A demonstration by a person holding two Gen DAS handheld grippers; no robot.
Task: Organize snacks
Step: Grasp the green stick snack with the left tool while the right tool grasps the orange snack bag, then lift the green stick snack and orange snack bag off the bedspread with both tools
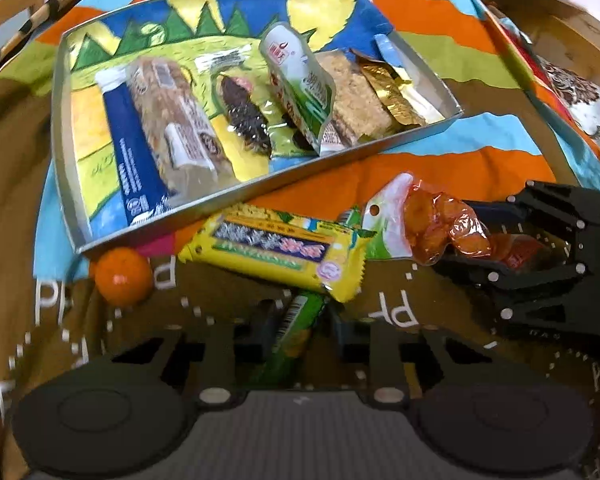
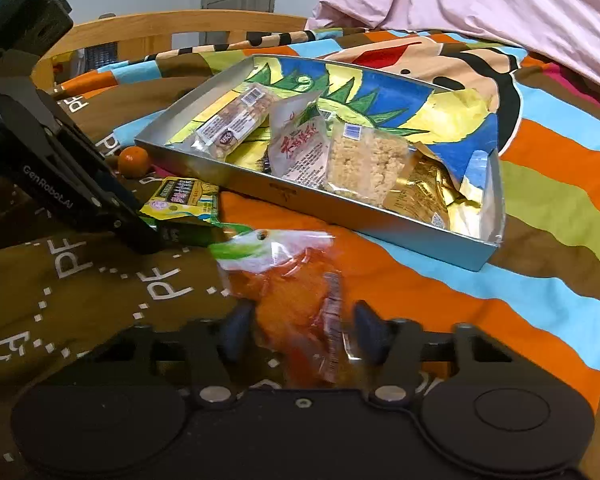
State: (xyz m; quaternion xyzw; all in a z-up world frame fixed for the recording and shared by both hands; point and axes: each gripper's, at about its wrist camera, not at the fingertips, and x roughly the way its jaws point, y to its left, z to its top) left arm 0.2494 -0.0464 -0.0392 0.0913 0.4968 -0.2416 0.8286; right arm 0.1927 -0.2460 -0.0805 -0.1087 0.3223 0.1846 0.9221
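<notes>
On a bed spread with a striped, cartoon-print blanket (image 2: 540, 184), I have both grippers low over loose snacks lying just in front of a shallow silver tray (image 1: 260, 192).

My left gripper (image 1: 296, 320) tips steeply down at the blanket. Its two fingers sit close on either side of a slim green snack bar (image 1: 296, 324), and they look clamped on it, the wrapper filling the narrow gap between them. From the right wrist view that same gripper (image 2: 148, 236) slants in from the left, its tips at the end of the green bar beside a yellow snack pack (image 2: 184, 200).

My right gripper (image 2: 300, 332) leans at a shallower angle toward the tray. Its fingers stand partly apart around a clear bag of orange snacks (image 2: 296, 300); the bag lies between them, but I cannot tell whether the pads press on it. In the left wrist view the right gripper (image 1: 476, 256) reaches in from the right edge, with the bag's far end between its fingers.

The tray already holds a row of wrapped snacks: a blue-and-white pack (image 1: 128, 152), a grain bar (image 1: 172, 120), a dark sesame piece (image 1: 244, 116), a white-and-green pouch (image 1: 300, 84), a puffed-rice block (image 2: 364, 160) and a gold wrapper (image 2: 424, 188). A small orange ball (image 1: 122, 276) rests just outside the tray's near corner, on the blanket.
</notes>
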